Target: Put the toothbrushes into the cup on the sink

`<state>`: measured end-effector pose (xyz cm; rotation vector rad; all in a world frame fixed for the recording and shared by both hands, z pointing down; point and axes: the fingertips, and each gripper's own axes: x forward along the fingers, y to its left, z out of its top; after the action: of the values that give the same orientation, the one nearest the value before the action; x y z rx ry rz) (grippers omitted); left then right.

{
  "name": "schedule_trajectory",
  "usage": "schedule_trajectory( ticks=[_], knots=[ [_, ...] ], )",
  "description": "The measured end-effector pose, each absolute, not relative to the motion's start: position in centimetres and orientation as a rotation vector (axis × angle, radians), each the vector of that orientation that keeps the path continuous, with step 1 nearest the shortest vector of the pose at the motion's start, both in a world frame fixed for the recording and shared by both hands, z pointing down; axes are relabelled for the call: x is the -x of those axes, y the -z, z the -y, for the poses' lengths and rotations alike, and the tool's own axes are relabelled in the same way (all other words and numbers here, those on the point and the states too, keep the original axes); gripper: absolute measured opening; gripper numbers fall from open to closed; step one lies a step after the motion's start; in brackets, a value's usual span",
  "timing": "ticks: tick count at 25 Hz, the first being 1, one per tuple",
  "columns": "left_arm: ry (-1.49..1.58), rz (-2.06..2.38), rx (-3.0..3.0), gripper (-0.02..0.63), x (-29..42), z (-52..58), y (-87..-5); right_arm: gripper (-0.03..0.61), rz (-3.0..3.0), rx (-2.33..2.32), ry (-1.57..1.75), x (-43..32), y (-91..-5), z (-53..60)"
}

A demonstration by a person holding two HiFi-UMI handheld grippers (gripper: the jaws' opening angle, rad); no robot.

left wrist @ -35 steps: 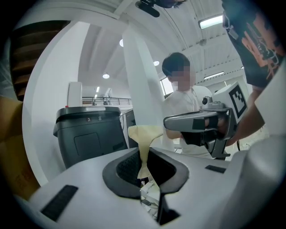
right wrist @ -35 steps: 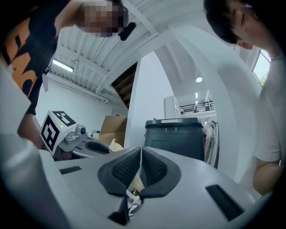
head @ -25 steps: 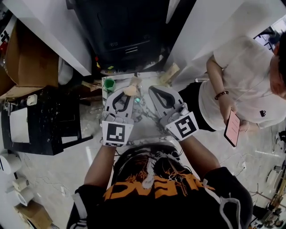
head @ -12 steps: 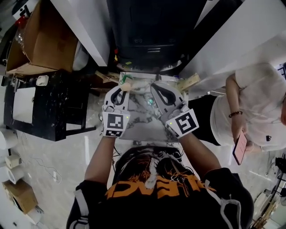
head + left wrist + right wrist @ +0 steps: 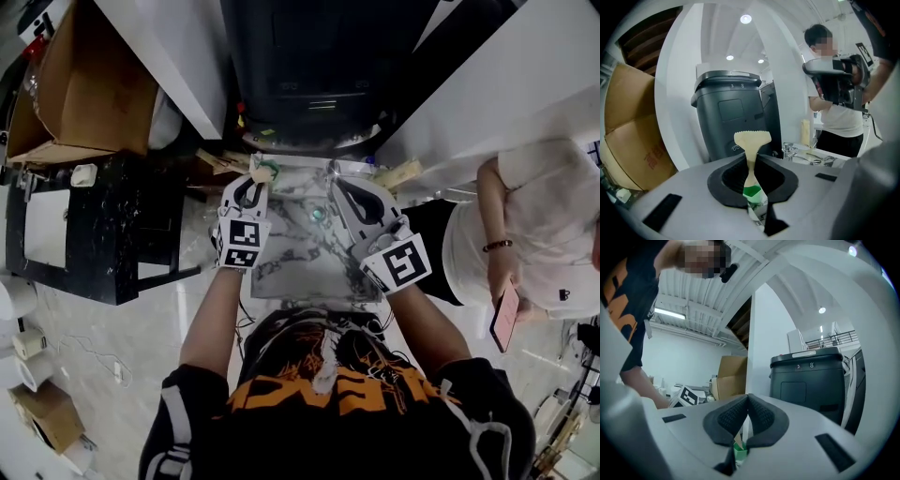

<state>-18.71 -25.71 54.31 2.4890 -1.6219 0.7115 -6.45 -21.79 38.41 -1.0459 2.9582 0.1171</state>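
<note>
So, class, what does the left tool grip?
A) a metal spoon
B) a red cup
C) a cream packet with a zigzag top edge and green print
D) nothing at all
C: in the left gripper view the left tool is shut on a cream packet, zigzag edge up, green print lower down.

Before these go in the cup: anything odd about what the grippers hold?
The toothbrush clamped in the left gripper is in a green-and-white wrapper, only its beige head bare. The right gripper is shut on a similar green-wrapped piece, mostly hidden. Nothing looks spilled or broken.
</note>
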Motion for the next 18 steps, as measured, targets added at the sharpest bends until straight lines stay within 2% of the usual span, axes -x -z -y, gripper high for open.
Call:
schedule_trajectory(
  ticks=[9, 10, 13, 14, 18],
  knots=[
    [-0.767, 1.515, -2.438, 0.061, 17.9, 27.4, -58.5, 0.014, -2.958, 1.116, -0.102, 4.9, -39.2, 23.2],
    [-0.757, 1.503, -2.435, 0.074, 17.8, 27.6, -58.7, 0.014, -2.961, 1.118, -0.098, 4.8, -39.4, 23.3],
    [-0.724, 1.494, -2.437, 0.246, 17.9, 28.2, -58.6, 0.014, -2.970, 1.124, -0.090, 4.7, -39.6, 23.7],
    [-0.713, 1.500, -2.441, 0.273, 18.0, 28.2, -58.4, 0.014, -2.965, 1.125, -0.087, 4.7, -39.5, 23.8],
    [-0.664, 1.550, -2.477, 0.296, 18.6, 28.3, -57.0, 0.014, -2.947, 1.125, -0.083, 5.0, -39.3, 24.0]
  ],
)
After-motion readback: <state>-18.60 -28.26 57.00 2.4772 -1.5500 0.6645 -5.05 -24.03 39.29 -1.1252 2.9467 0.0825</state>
